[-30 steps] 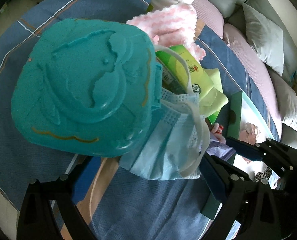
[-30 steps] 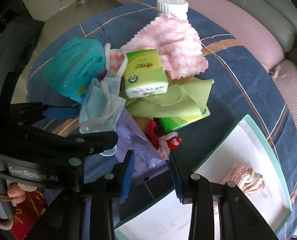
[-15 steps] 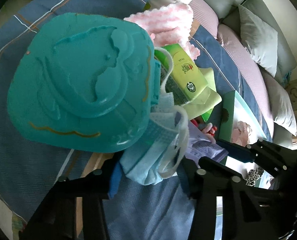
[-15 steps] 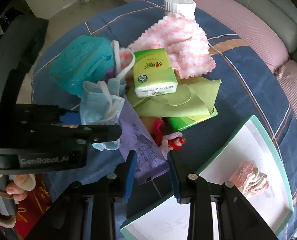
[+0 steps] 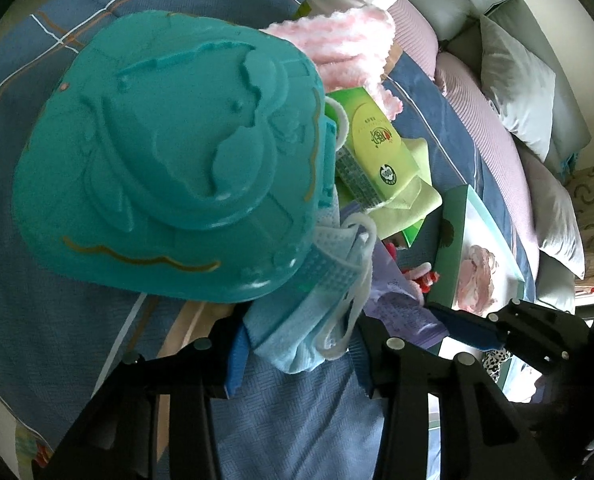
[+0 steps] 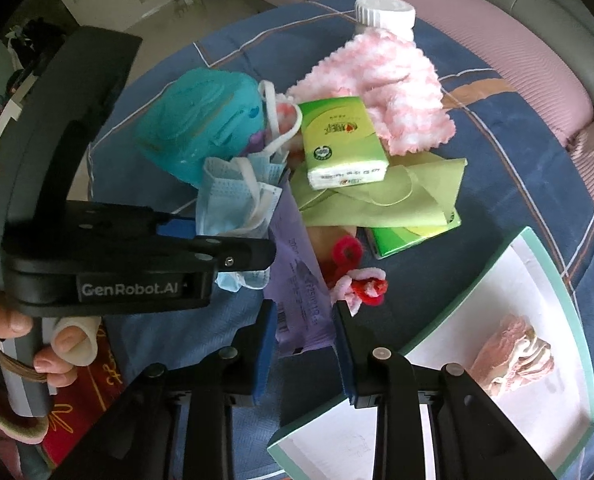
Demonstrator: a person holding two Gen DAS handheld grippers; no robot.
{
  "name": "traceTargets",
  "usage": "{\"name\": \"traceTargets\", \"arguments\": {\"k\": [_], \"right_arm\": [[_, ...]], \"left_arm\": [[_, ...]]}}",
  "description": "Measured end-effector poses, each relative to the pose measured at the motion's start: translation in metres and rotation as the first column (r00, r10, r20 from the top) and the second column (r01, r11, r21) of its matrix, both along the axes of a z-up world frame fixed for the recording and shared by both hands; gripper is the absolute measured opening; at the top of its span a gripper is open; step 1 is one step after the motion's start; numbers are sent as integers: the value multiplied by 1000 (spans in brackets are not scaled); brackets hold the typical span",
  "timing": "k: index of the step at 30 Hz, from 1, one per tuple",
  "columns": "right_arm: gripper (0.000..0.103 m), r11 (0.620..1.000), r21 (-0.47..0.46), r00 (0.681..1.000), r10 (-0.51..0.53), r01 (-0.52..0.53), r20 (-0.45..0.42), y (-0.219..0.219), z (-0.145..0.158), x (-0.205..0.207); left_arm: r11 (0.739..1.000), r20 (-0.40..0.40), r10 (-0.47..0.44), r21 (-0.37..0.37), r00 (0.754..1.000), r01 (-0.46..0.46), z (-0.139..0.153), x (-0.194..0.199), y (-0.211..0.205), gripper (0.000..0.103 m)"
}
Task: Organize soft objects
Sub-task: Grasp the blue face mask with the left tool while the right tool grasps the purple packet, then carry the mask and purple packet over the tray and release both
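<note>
A light blue face mask lies bunched against a teal plastic case on the blue cloth. My left gripper has its jaws closed in around the mask's lower end; it also shows in the right wrist view gripping the mask. My right gripper is open over a purple packet, next to a red and pink fuzzy toy. A pink fluffy cloth, a green tissue pack and a green cloth lie in the pile.
A white tray with a teal rim at the right holds a pink folded item. A white-capped bottle stands behind the pink cloth. A second green pack lies under the green cloth. Sofa cushions are behind.
My left gripper's jaws have closed in from wide open onto the blue mask. My right gripper has edged forward over the purple packet.
</note>
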State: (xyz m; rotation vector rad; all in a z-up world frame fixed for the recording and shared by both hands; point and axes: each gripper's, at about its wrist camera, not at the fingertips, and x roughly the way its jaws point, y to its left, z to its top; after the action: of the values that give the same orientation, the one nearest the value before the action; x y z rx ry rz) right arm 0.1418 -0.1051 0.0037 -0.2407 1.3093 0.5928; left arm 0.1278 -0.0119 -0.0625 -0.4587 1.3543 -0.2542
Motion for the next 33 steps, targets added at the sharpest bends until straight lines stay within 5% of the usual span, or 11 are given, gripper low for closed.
{"name": "traceTargets", "arguments": {"k": [5,11,24,33], "right_arm": [[30,1000,4,1000,-2,2,-10,4,-5,4],[13,999,3,999,-38,38,-10,-2,-8,6],[12,998,-24,998,-55,55,21,-8,1,-9],[11,996,-40,995,-80,82,63,-15,36,-25]], "left_arm": [[1000,-4,2,-9,1000,-2,-1,-1,5,45],[1000,-3,3,-12,1000,-3,-1,-2,5,45],[999,37,-15,-32,999,16,12,-14,8,43],[998,76,-35,-47,996,39,28,-25,11,39]]}}
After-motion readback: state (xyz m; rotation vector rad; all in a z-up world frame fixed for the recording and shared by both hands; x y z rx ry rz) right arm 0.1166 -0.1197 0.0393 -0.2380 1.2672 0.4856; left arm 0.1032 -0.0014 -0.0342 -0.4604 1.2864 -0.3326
